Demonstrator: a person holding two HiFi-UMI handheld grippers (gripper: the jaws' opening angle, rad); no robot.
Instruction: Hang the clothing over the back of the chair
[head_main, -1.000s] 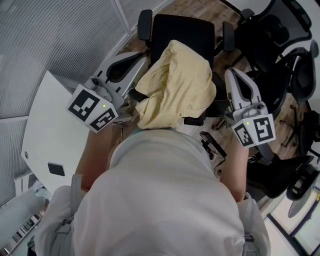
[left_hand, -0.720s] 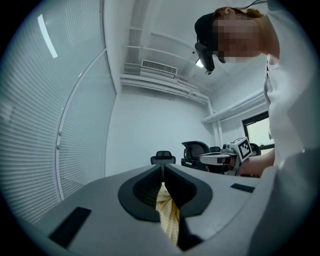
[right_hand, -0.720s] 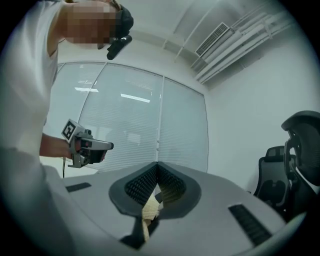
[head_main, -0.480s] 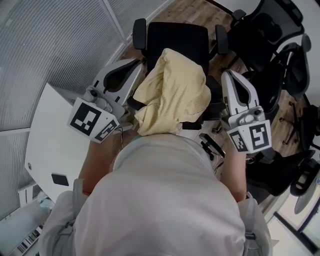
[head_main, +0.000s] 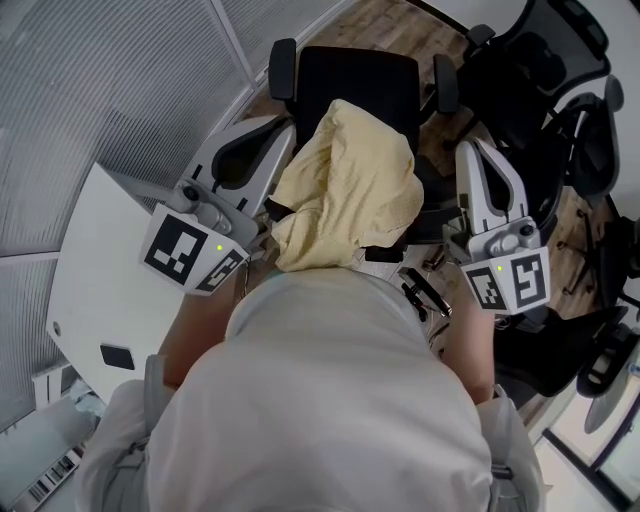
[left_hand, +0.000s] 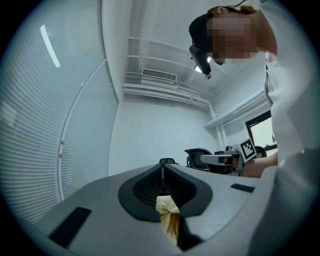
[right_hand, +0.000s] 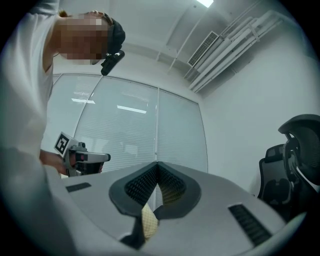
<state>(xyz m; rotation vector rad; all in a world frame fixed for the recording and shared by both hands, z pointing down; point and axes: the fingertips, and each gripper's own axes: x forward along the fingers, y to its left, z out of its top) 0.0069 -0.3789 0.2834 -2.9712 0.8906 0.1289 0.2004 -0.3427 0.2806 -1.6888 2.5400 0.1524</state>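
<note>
Up they went: the left gripper (left_hand: 163, 172) and right gripper (right_hand: 157, 172) kept their fingers pinched shut on the yellow clothing (head_main: 350, 180), raising it above the black chair (head_main: 355, 75), its back not yet draped.

Clothing (head_main: 345, 190): pale yellow fabric, crumpled in a loose bunch, which I hold in the air over the chair.
Grip: my left gripper (left_hand: 162, 171) and right gripper (right_hand: 157, 167) each pinch a fold, fingers closed tight on it.
Chair (head_main: 355, 75): black office chair with an armrest on each side, below the cloth.
</note>
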